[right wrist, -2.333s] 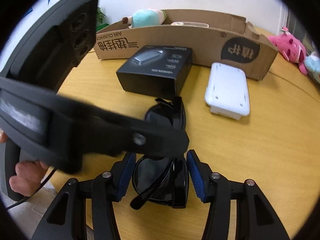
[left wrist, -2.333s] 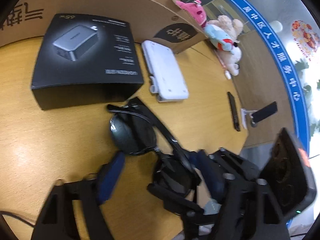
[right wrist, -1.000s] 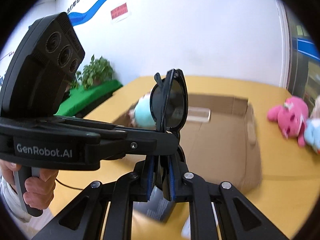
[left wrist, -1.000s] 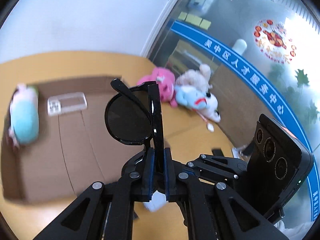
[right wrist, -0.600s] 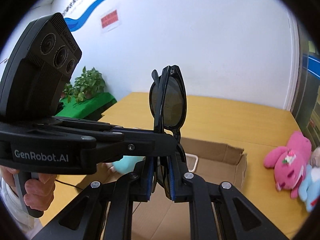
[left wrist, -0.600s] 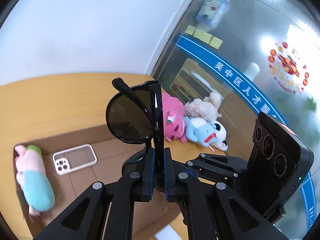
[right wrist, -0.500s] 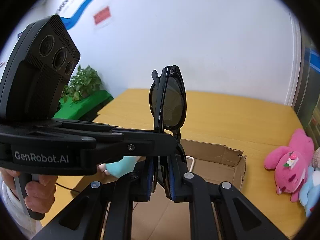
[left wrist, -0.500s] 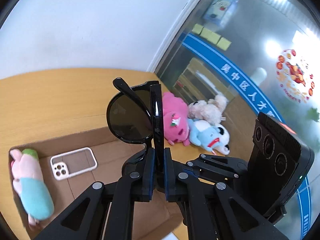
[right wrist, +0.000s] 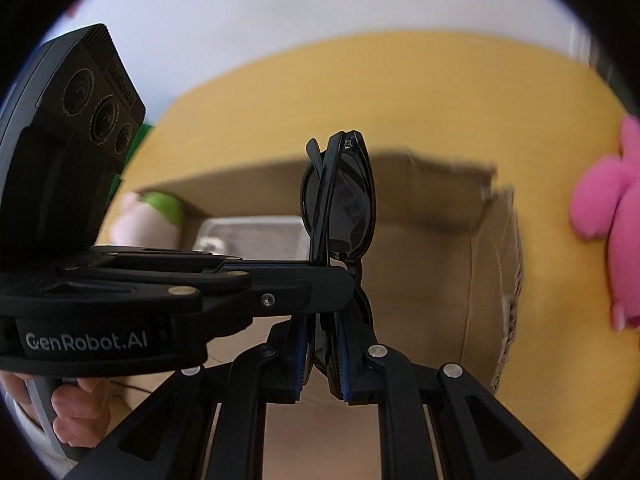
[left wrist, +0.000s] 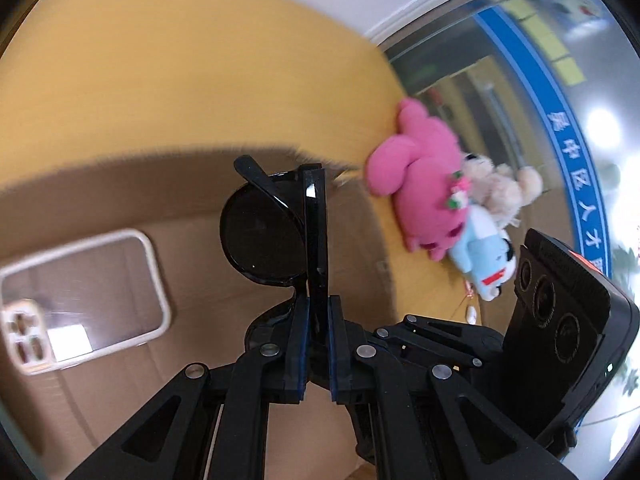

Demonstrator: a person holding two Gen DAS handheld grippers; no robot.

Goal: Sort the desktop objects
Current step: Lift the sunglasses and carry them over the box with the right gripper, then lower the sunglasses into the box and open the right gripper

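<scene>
Two tongs, left [left wrist: 318,354] and right [right wrist: 322,360], both clamp our folded sunglasses [left wrist: 276,232] over the cardboard box [right wrist: 432,240]; uneven release could twist them onto the phone case [left wrist: 84,296].

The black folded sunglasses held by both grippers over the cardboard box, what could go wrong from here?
1. Both the left gripper and the right gripper have their jaws shut on the black folded sunglasses. If the hands drift apart, the frame could twist or the lens get scratched.
2. The clear phone case lies inside the brown cardboard box just below; released here, the sunglasses might land on it.
</scene>
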